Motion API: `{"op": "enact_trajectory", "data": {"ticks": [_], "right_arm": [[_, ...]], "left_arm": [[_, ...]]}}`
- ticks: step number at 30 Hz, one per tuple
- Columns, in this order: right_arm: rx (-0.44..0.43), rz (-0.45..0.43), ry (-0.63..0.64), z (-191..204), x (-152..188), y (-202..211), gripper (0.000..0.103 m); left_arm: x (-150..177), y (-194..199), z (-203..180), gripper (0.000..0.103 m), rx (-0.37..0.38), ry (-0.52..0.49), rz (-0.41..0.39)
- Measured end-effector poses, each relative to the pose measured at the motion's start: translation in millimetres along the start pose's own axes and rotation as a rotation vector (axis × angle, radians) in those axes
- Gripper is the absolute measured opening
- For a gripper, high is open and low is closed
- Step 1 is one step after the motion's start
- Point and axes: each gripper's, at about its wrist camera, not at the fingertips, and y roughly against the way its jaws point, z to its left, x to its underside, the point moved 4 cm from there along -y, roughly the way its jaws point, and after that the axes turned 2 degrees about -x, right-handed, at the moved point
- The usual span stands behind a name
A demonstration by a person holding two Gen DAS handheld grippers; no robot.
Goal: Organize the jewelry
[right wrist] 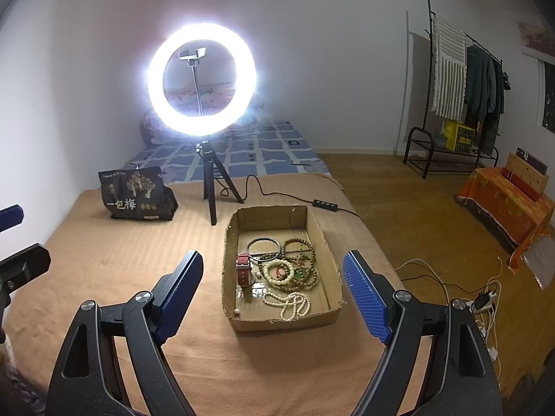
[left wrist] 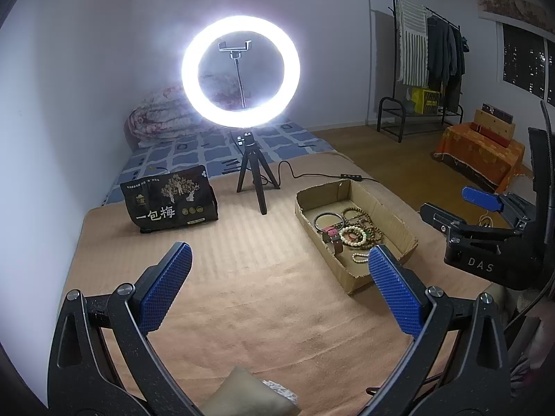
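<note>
Surroundings: ring light at 11 o'clock, black bag at 10 o'clock.
Jewelry: tangled beads, red watch in cardboard box, 12 o'clock.
Left gripper, right gripper: both spread wide, empty.

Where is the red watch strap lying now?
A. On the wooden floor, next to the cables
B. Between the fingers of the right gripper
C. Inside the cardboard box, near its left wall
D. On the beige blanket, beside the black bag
C: the red watch strap lies inside the cardboard box, close to its left wall, beside the bead bracelets.
</note>
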Motion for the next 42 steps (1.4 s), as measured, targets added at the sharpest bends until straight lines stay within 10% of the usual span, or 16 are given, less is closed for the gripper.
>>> {"op": "enact_trajectory", "data": {"ticks": [42], "right_arm": [[0.014,0.056,0.008,-3,13,-13,0.083]], "left_arm": [[4,1,16,0.103,-0.073,0.003,-0.005]]}}
